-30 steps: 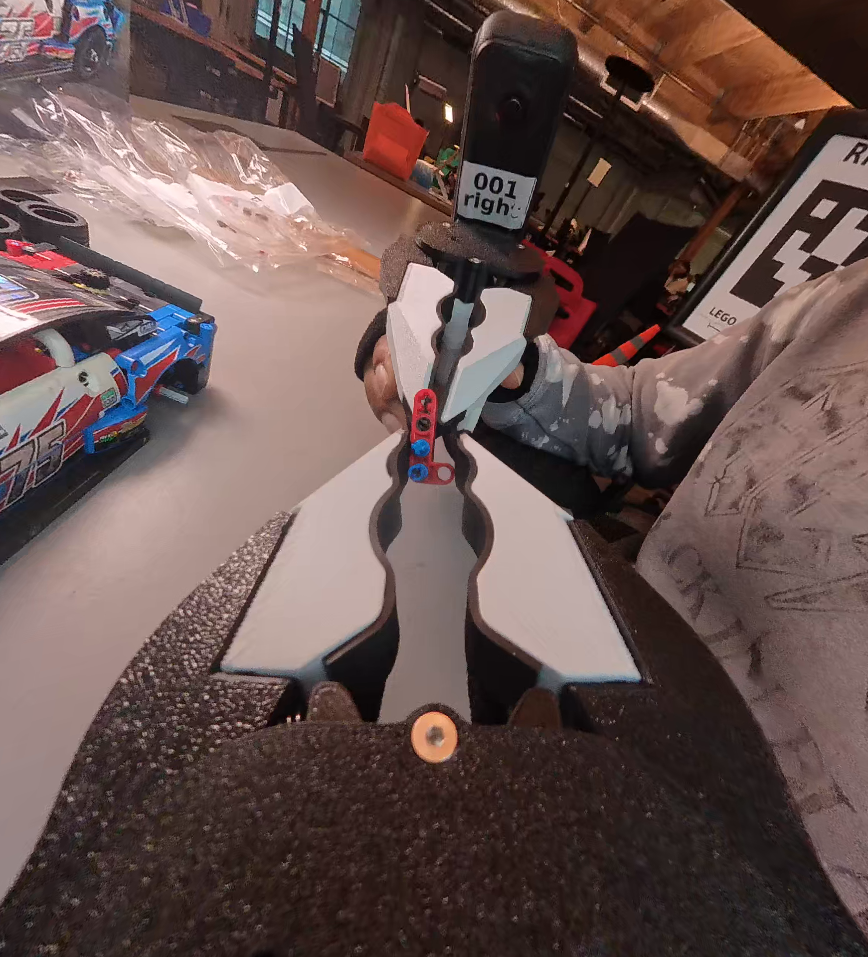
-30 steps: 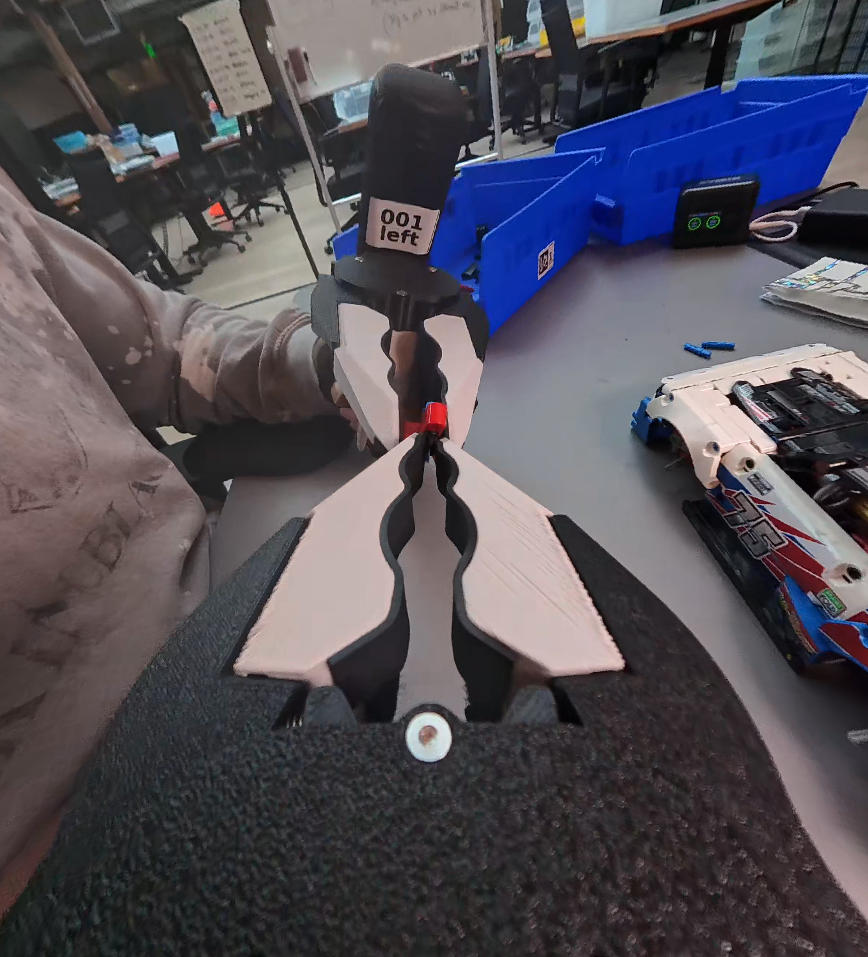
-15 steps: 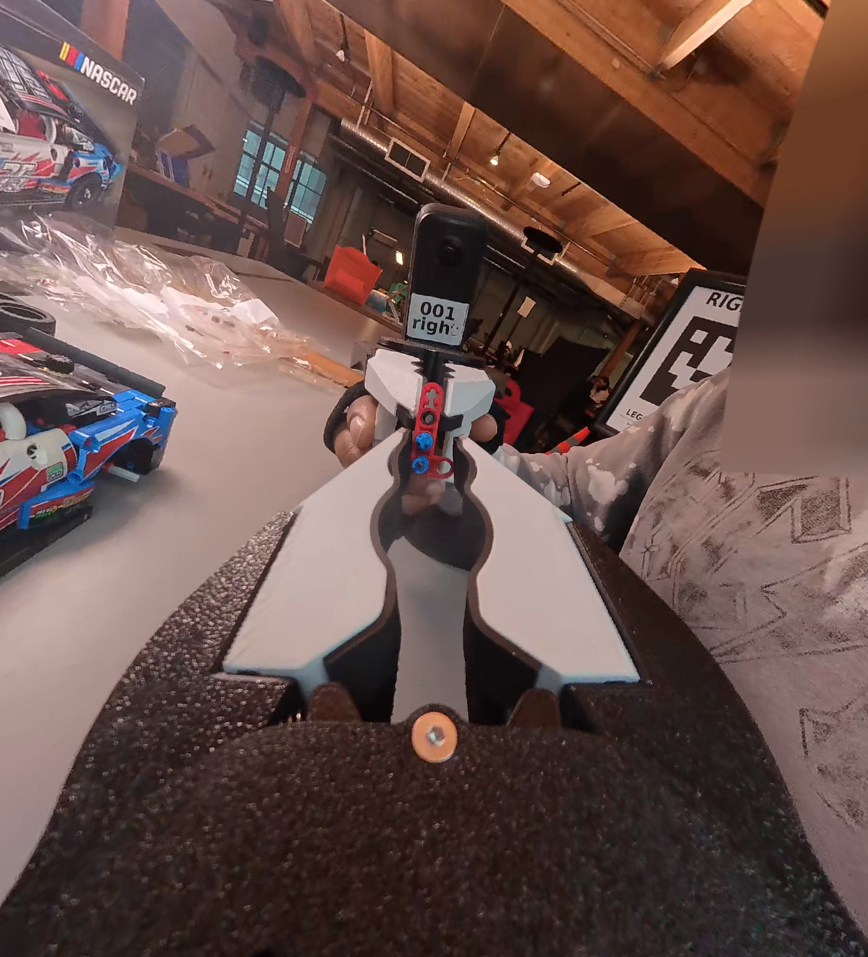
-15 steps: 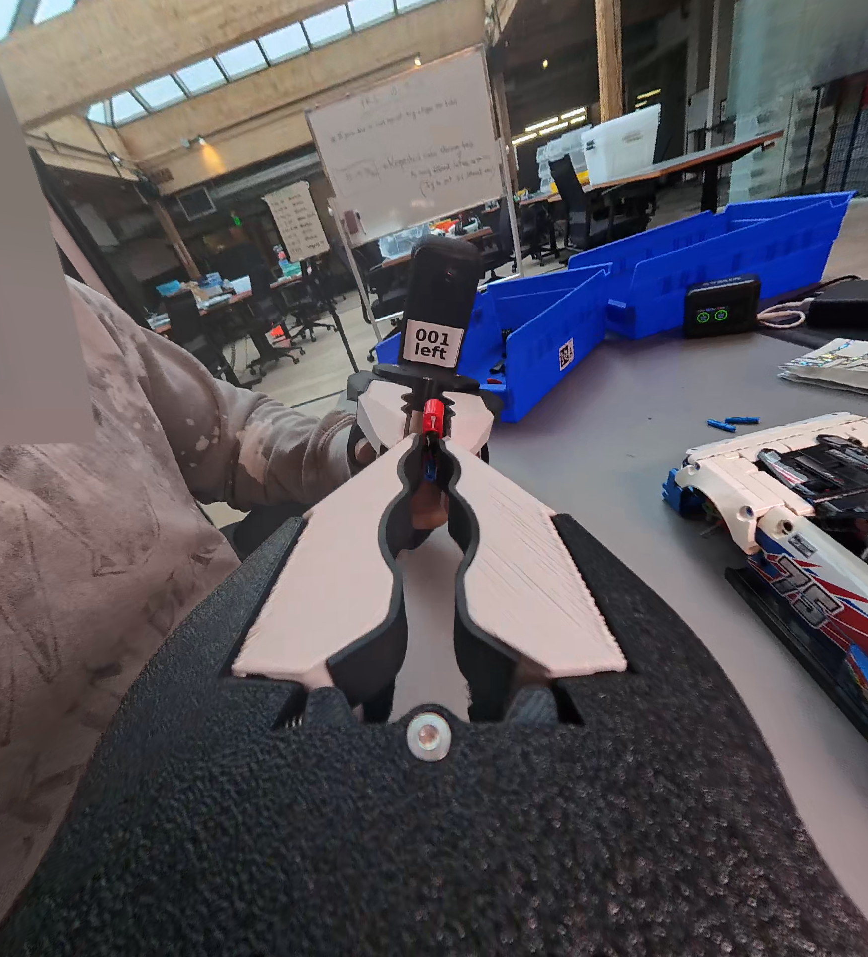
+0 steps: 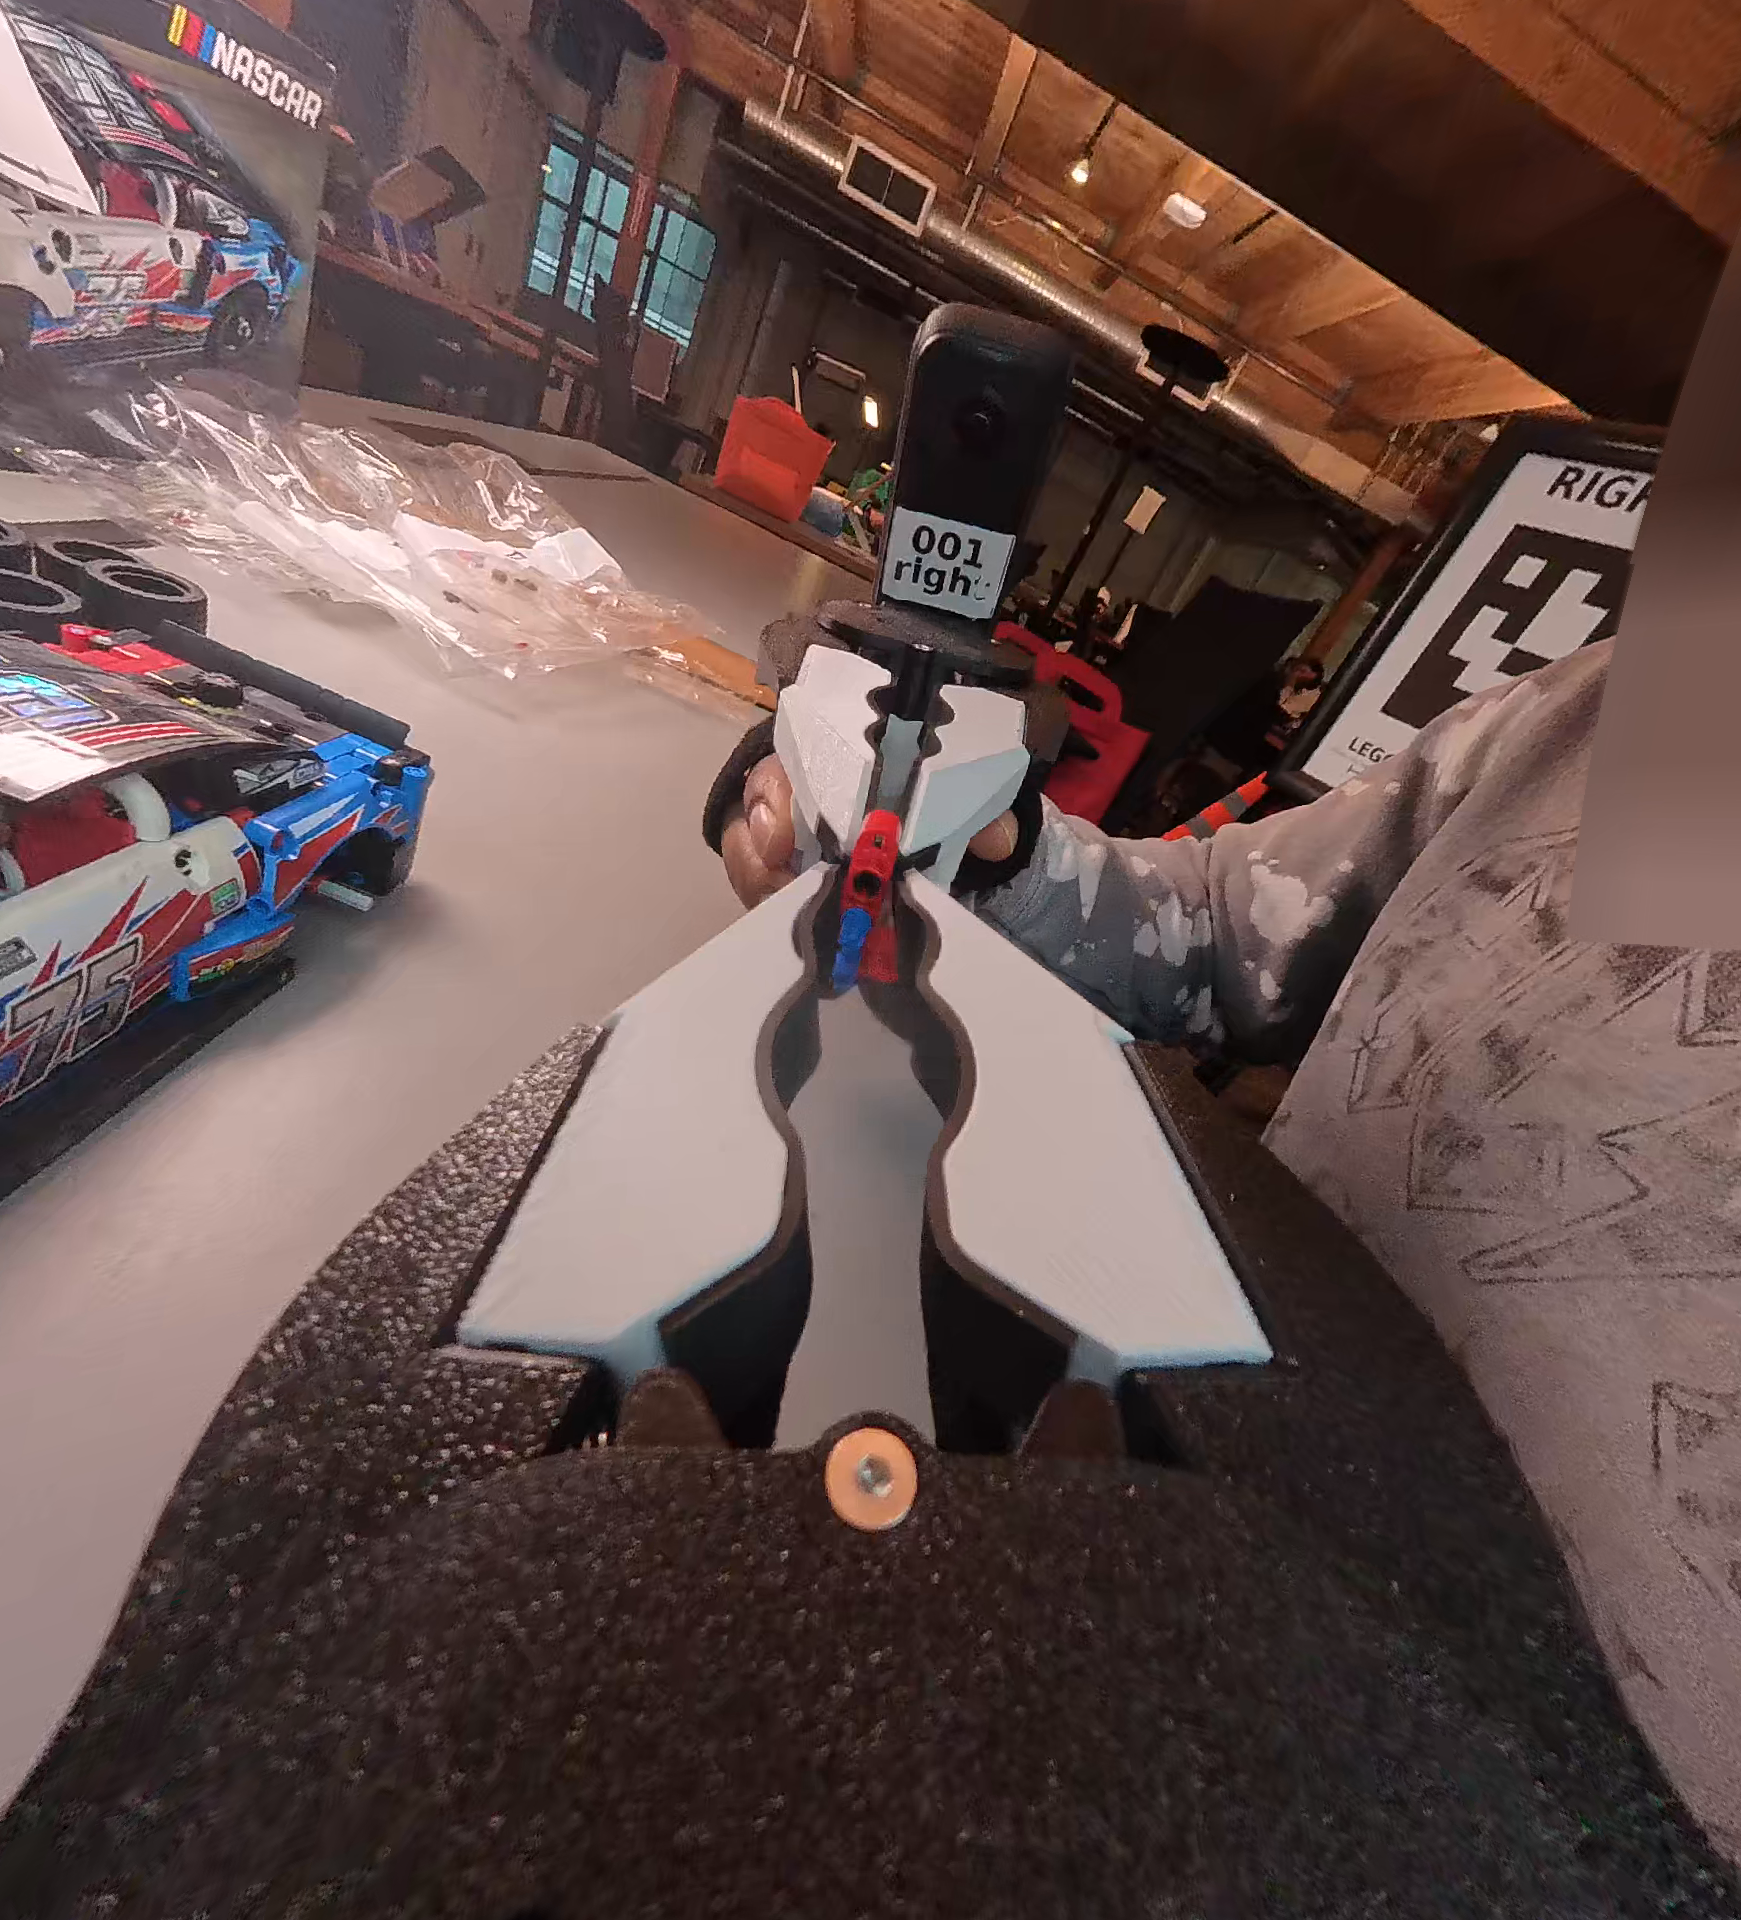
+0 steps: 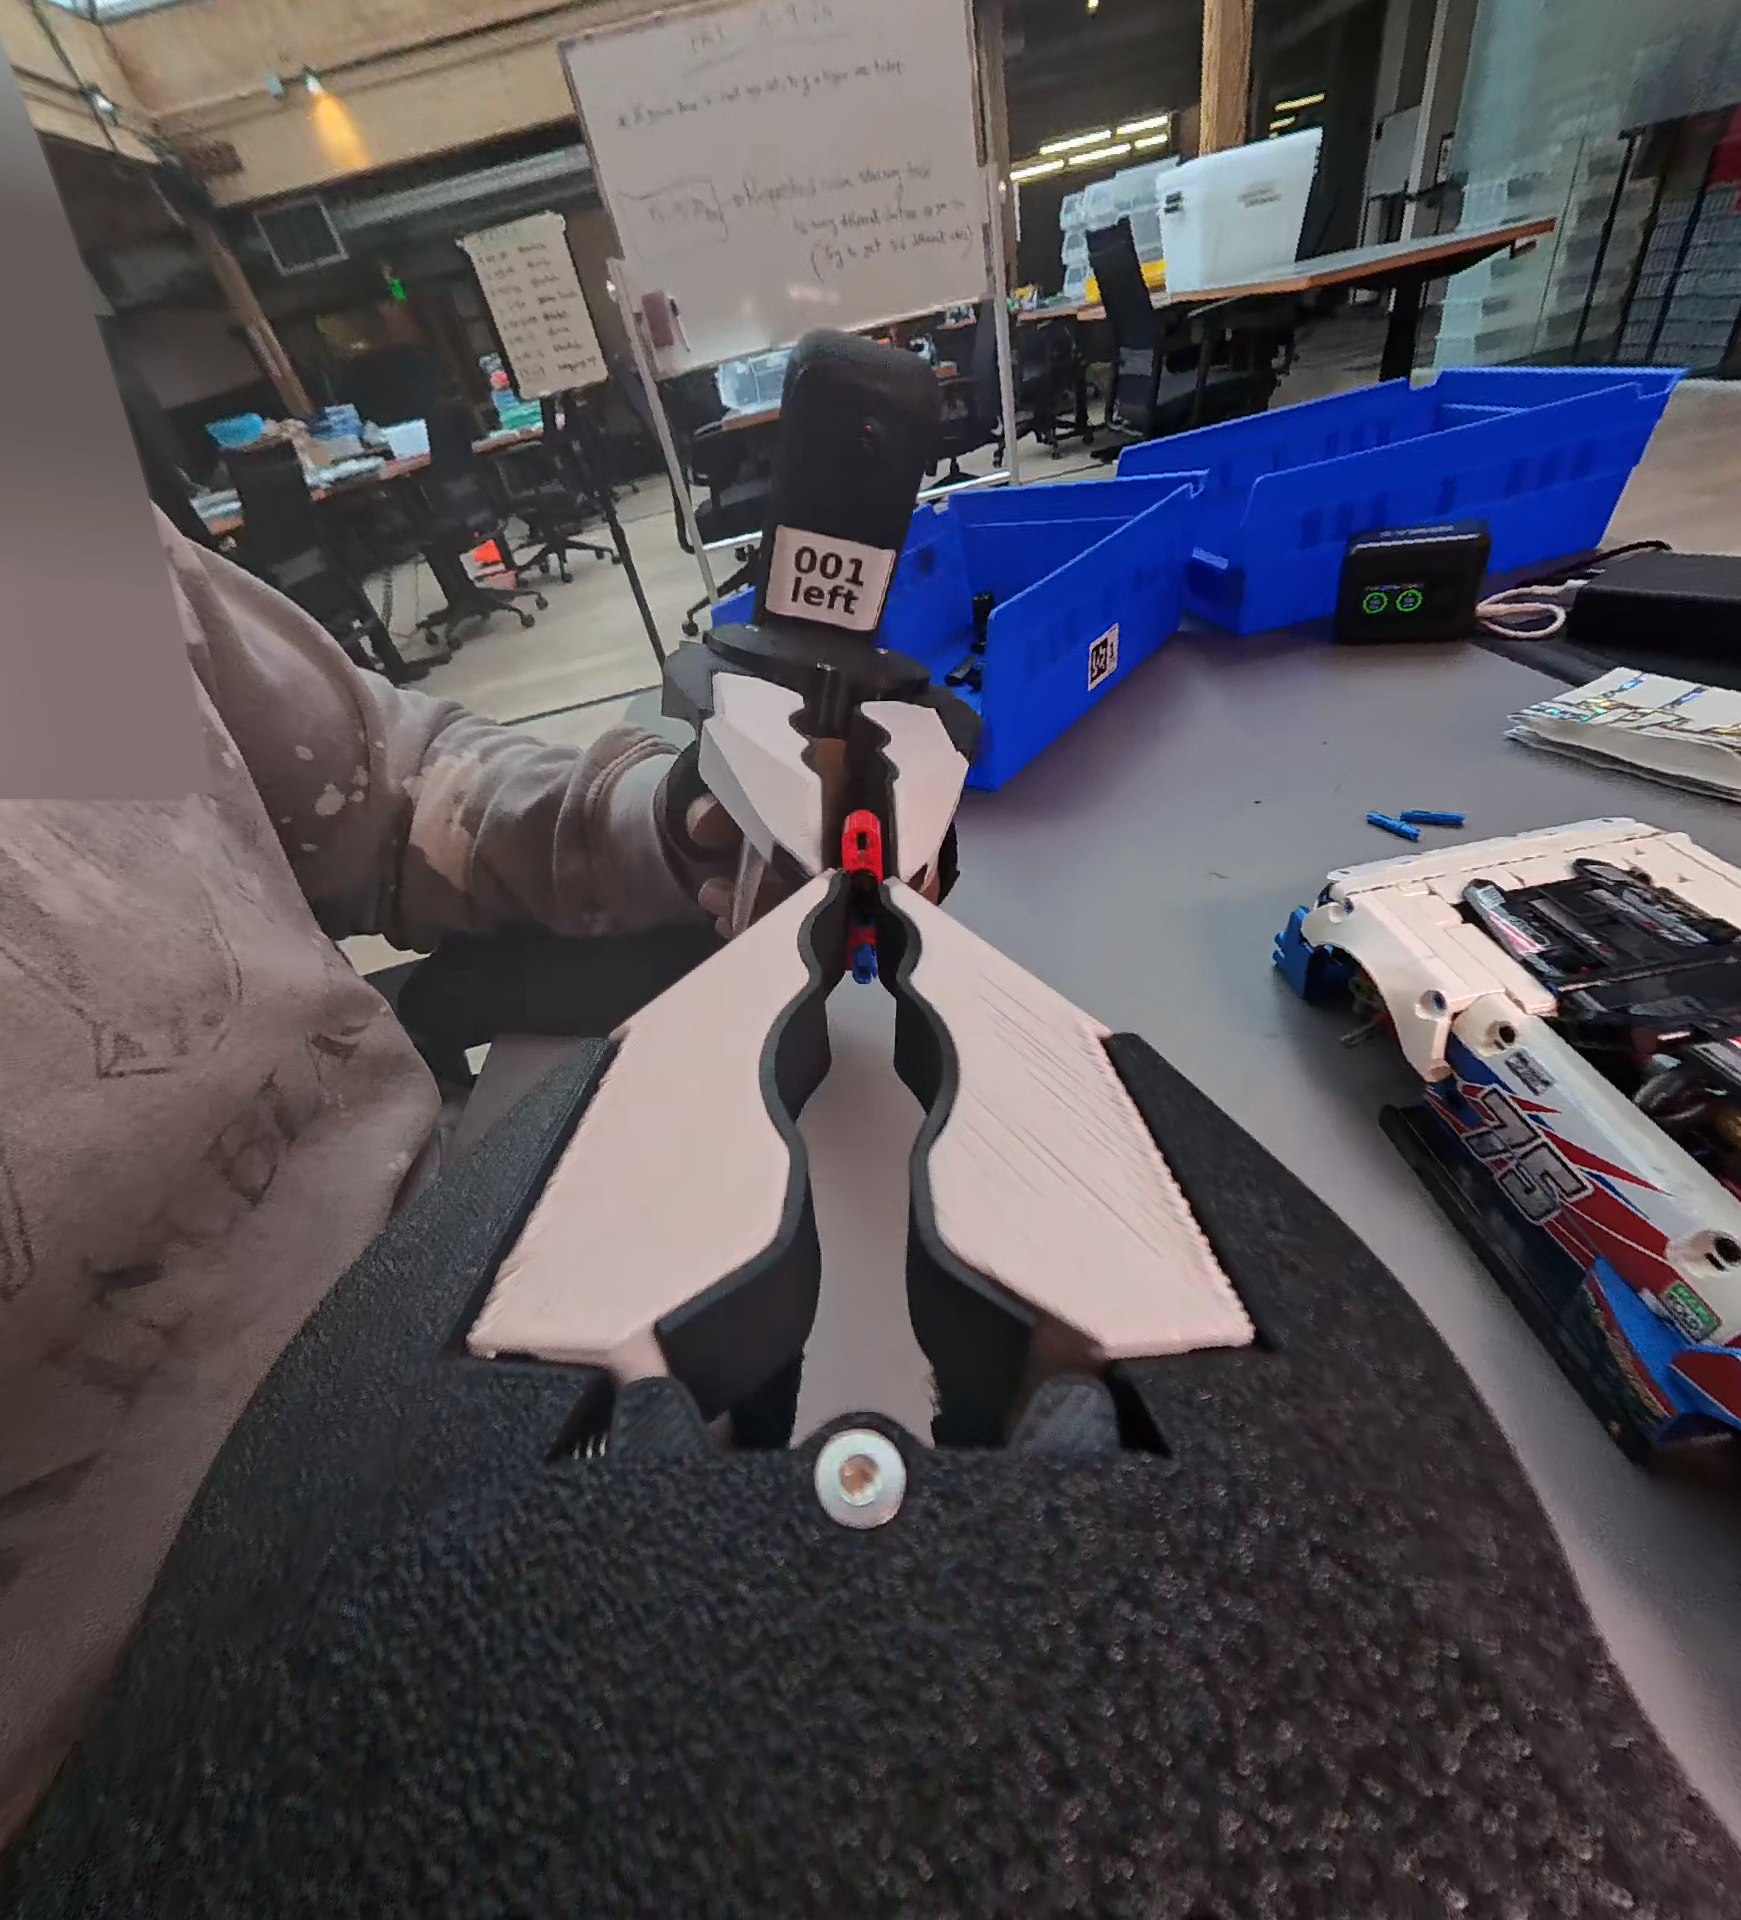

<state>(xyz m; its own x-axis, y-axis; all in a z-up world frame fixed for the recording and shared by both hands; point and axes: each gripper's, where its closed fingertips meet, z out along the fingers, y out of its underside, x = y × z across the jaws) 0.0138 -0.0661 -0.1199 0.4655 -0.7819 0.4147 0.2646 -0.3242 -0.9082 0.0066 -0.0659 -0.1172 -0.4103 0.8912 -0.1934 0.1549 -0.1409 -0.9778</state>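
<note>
Left gripper [image 5: 864, 896] and right gripper [image 6: 858, 881] meet tip to tip, both pinching one red-and-blue brick piece [image 5: 866, 906]; model car [image 5: 118, 894] at 9 o'clock.

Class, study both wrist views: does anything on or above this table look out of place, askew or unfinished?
Yes. The toy car sits without wheels: four loose tyres lie behind it and a bare axle sticks out. Crumpled plastic bags sprawl across the table, and two blue pins lie stray. Both grippers pinch one small red piece in mid-air.

Red-blue piece [image 5: 864, 902]; white-red-blue striped car [image 5: 107, 883].
</note>
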